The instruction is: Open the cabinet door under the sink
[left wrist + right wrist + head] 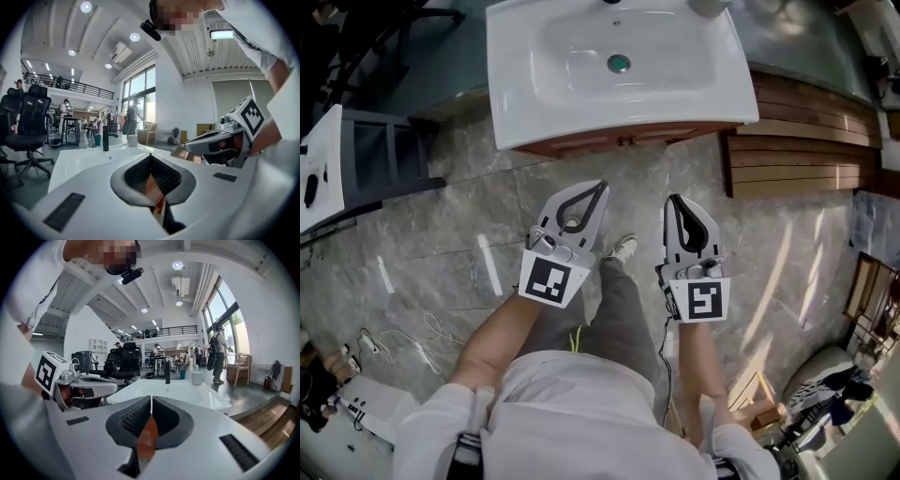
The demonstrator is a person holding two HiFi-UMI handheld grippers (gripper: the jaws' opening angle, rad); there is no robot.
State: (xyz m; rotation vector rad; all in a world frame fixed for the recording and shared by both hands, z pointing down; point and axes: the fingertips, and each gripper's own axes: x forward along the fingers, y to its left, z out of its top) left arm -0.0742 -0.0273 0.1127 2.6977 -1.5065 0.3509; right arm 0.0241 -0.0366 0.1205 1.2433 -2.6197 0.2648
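Left claw (600, 187) and right claw (673, 202) are both pressed together at the tips with nothing pinched between them. They are held side by side in front of the person's body and point toward the sink (525, 108). Neither touches anything. The cabinet door (614, 141) shows only as a thin strip of reddish-brown wood tucked under the basin's front rim, well apart from both claws. Two small dark spots near its middle may be knobs, but they are too small to be sure.

The task looks barely begun, with the approach as the step in hand. To do it well, the person likely needs to crouch or bend so the door face comes into sight. One claw should be spread before arriving and brought square onto a knob or the door's free edge. Pinching firmly and pulling outward along the hinge's arc should keep the grip from slipping. The other claw is best kept clear of the swing.
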